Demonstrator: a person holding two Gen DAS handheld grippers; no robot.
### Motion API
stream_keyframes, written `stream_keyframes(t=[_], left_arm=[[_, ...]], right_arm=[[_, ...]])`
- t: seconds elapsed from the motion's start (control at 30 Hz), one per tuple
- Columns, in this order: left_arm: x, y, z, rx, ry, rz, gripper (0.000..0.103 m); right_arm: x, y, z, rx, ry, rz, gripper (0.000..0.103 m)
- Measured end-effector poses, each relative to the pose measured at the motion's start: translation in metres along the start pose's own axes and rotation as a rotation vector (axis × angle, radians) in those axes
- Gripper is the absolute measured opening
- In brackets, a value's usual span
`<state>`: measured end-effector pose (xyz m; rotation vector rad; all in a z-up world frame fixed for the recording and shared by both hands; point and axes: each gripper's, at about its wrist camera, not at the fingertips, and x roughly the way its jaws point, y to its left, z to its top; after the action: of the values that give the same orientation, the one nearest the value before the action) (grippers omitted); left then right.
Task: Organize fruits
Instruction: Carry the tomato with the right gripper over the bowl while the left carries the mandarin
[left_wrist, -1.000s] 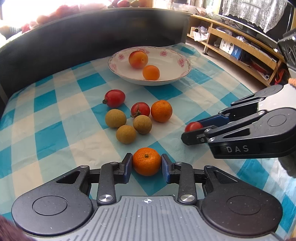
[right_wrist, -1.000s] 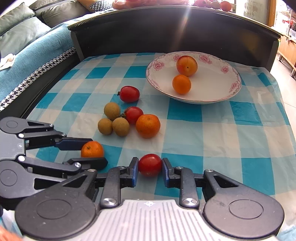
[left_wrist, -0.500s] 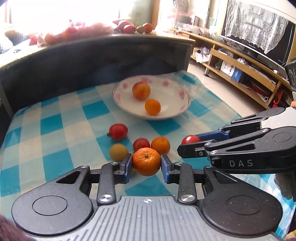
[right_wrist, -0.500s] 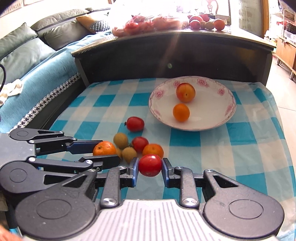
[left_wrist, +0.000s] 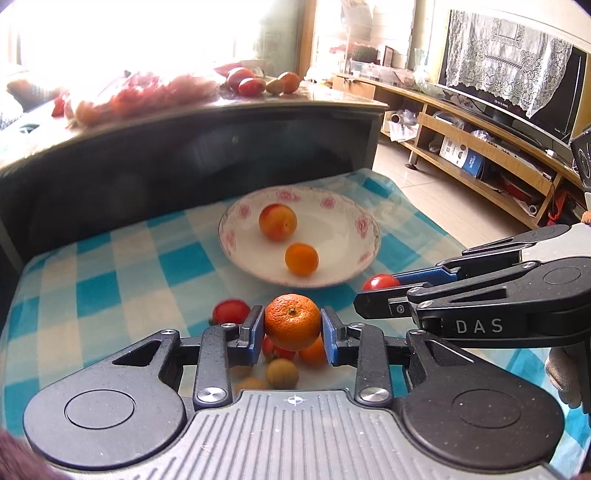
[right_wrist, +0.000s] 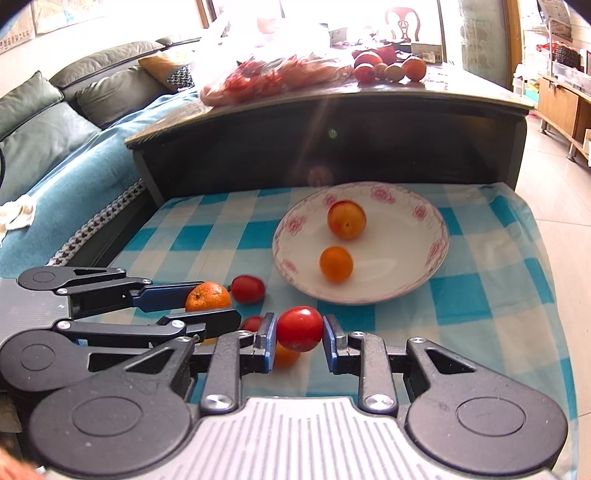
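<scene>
Fruit held up over the checked cloth

Left gripper (left_wrist: 292, 331) squeezes a mandarin (left_wrist: 292, 322) between its blue pads, lifted above the blue and white tablecloth (left_wrist: 110, 266). Right gripper (right_wrist: 300, 339) pinches a red tomato (right_wrist: 299, 328) the same way (its pads sit tight on both sides). Just ahead is the flowered bowl (right_wrist: 424, 277), with a peach (right_wrist: 346, 219) and a small orange (right_wrist: 335, 264) inside. More fruit lies on the cloth under the grippers, like another tomato (right_wrist: 248, 289).
</scene>
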<state>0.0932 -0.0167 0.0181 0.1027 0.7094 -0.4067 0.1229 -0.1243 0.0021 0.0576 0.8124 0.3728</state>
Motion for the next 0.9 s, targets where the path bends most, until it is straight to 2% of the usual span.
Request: stream_keyframes(t=[0.43,0.9], left_arm=[[0.037,-0.002,0.032,0.043,-0.014,0.016,0.040],[0.081,0.004,0.038,0.055,0.021,0.033,0.040]], right_arm=[[0.030,-0.032,0.031,0.012,-0.020,-0.029,0.030],[0.071,-0.058,0.036,0.029,0.022,-0.053,0.030]])
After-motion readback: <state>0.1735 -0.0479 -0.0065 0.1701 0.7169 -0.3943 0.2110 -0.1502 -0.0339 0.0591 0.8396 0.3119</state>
